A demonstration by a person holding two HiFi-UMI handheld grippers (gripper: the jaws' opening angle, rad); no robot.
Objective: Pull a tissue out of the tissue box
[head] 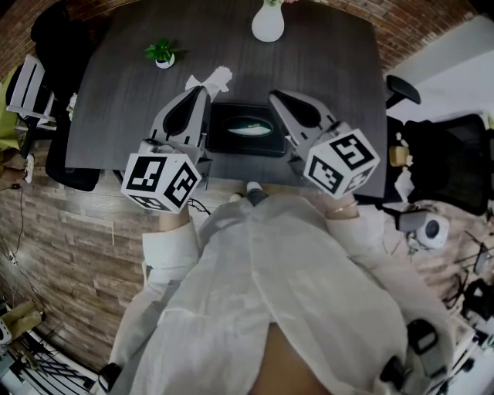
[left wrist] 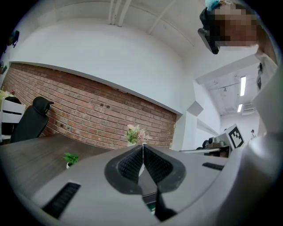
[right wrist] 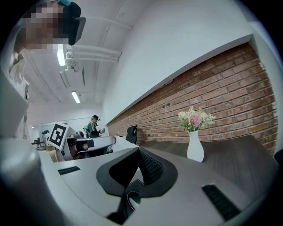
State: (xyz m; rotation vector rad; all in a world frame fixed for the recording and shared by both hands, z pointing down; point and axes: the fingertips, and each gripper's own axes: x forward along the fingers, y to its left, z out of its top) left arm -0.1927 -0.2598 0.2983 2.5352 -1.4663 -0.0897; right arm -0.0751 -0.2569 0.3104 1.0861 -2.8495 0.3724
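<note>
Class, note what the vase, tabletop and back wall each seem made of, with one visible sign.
Vase: probably glazed ceramic, smooth white surface.
Tabletop: dark wood or laminate, streaky grain.
Wall: bare red brick, pale mortar lines.

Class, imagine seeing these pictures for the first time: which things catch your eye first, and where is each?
Two grey grippers with black-and-white marker cubes dominate the head view: the left gripper and right gripper, both shut and empty, flank a black tissue box near the front edge of the dark table. Beyond it lie a crumpled white tissue, a small potted plant to the left and a white vase of flowers at the far edge.
</note>
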